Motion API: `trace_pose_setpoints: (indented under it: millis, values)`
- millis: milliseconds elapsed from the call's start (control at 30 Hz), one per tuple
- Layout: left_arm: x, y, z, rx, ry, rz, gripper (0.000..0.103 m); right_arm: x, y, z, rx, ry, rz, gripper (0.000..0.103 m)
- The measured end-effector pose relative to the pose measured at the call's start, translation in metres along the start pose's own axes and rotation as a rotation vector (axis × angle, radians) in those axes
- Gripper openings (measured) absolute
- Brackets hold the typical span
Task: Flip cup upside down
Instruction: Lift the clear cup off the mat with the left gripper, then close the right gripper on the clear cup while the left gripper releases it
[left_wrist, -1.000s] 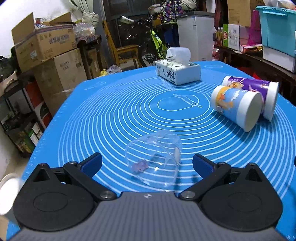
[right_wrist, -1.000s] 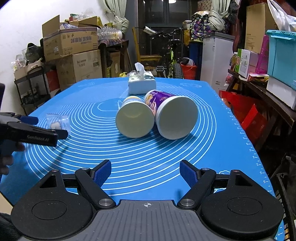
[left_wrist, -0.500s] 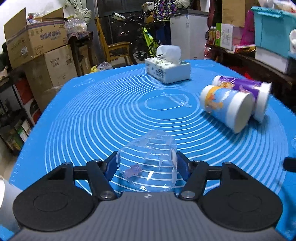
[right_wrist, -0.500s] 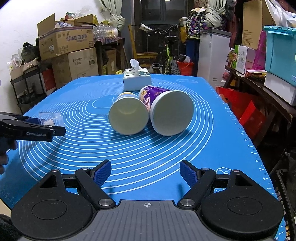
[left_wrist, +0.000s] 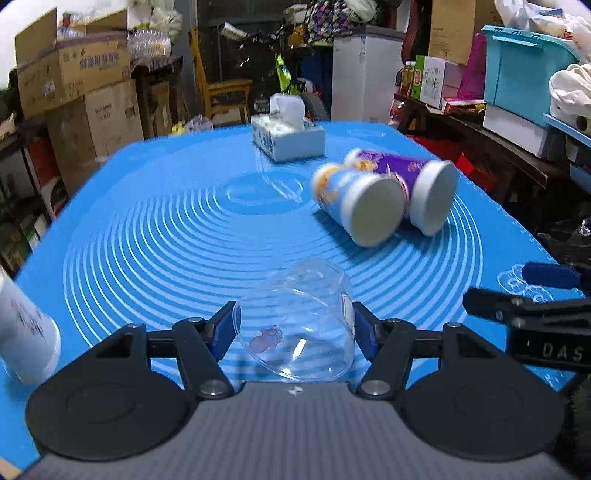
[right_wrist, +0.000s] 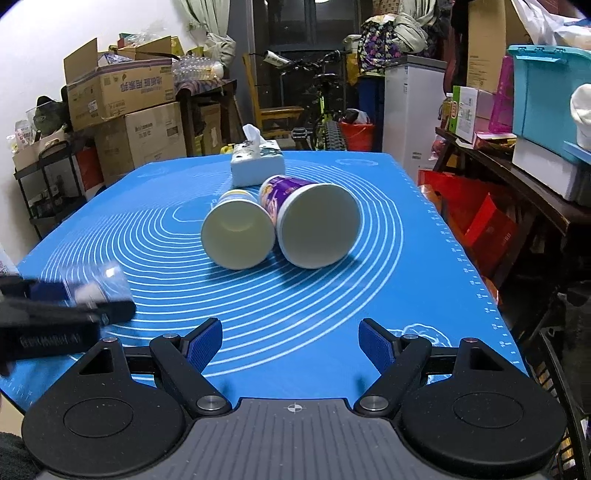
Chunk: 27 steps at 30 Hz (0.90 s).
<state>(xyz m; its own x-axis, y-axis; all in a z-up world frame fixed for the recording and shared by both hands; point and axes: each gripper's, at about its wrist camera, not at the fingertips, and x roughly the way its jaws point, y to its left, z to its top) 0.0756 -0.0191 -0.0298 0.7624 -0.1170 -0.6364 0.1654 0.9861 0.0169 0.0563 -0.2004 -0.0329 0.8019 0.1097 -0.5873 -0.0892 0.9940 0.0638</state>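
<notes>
A clear plastic cup (left_wrist: 295, 317) with a small pink print lies on its side between the blue pads of my left gripper (left_wrist: 295, 326), which is shut on it, just above the blue mat (left_wrist: 166, 240). The same cup (right_wrist: 98, 286) and the left gripper show blurred at the left edge of the right wrist view. My right gripper (right_wrist: 291, 345) is open and empty over the mat's near edge. Its fingers (left_wrist: 517, 302) show at the right of the left wrist view.
Two paper cups lie on their sides mid-mat, a blue one (left_wrist: 354, 206) (right_wrist: 240, 232) and a purple one (left_wrist: 413, 184) (right_wrist: 314, 221). A tissue box (left_wrist: 288, 142) (right_wrist: 256, 168) stands behind them. A white cup (left_wrist: 26, 332) sits at the left edge. Boxes and shelves surround the table.
My left gripper closed on the clear cup and has swung to the right with it. The right gripper stayed open and shifted only a little.
</notes>
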Motion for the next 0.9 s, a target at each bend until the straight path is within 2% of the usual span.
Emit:
trace_pose_setpoints:
  millis: [300, 367, 433, 600, 900]
  values:
    - [0.006, -0.012, -0.013, -0.018, 0.029, 0.008, 0.067, -0.004, -0.006, -0.005, 0.008, 0.011, -0.006, 0.083]
    - [0.006, -0.008, -0.013, -0.04, 0.041, 0.003, 0.076, -0.004, -0.006, -0.005, 0.007, 0.01, -0.005, 0.083]
    - [0.005, -0.007, -0.014, -0.048, 0.038, 0.01, 0.081, -0.004, -0.006, -0.005, 0.007, 0.01, -0.003, 0.083]
    - [0.004, -0.006, -0.012, -0.042, 0.037, 0.022, 0.086, -0.003, -0.005, -0.005, 0.004, 0.013, 0.0, 0.083]
    - [-0.017, -0.013, -0.007, -0.037, 0.018, -0.011, 0.091, -0.013, -0.004, 0.0, 0.011, 0.001, 0.0, 0.083]
